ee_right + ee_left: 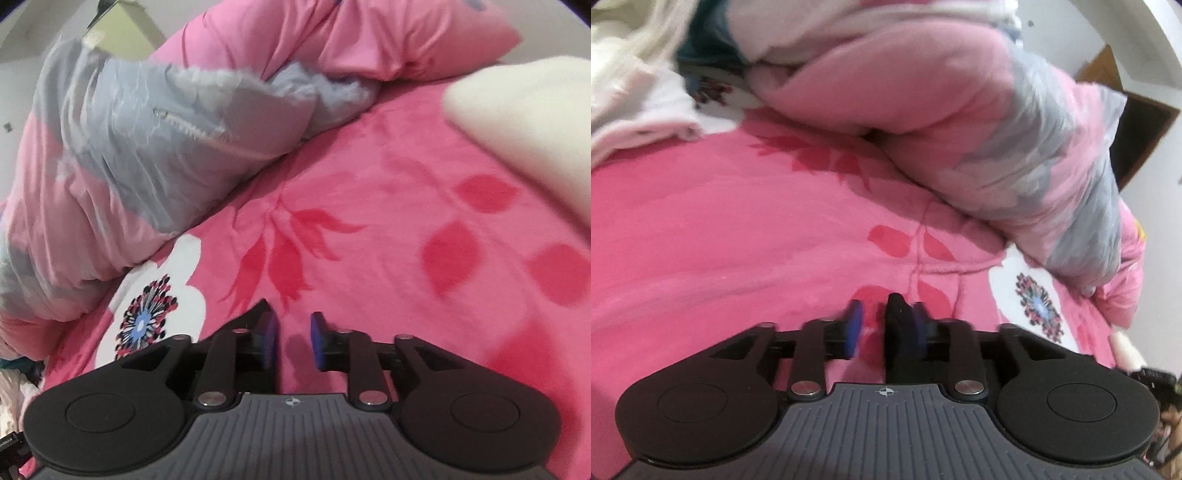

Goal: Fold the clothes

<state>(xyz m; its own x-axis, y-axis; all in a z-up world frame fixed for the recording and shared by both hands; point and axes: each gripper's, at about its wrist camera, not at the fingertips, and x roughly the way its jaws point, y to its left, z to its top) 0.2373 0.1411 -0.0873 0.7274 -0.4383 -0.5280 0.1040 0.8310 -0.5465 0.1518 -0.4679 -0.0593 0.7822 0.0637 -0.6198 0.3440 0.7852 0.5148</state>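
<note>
Two grippers hover over our pink flowered blanket [369, 166] on the bed. We see the left gripper [873, 328] with jaws parted, nothing between them; the right gripper [291, 341] likewise stands open and empty. A pink-and-grey jacket [979, 129] lies crumpled beyond them, a cream garment [524, 122] nearby.

Left wrist view, blurred. Left claw [873, 332], black with blue pads [854, 328], sits low over a bright pink plush bed cover [720, 229] printed with red leaves and a white flower. Jaws part-way apart; only the cover shows through the gap, nothing pinched. Beyond it, a bulky pale pink and grey quilted garment [960, 122] lies heaped on the cover. Cream-white fabric [631, 85] is bunched at upper left, dark teal cloth [709, 48] beside it.
</note>
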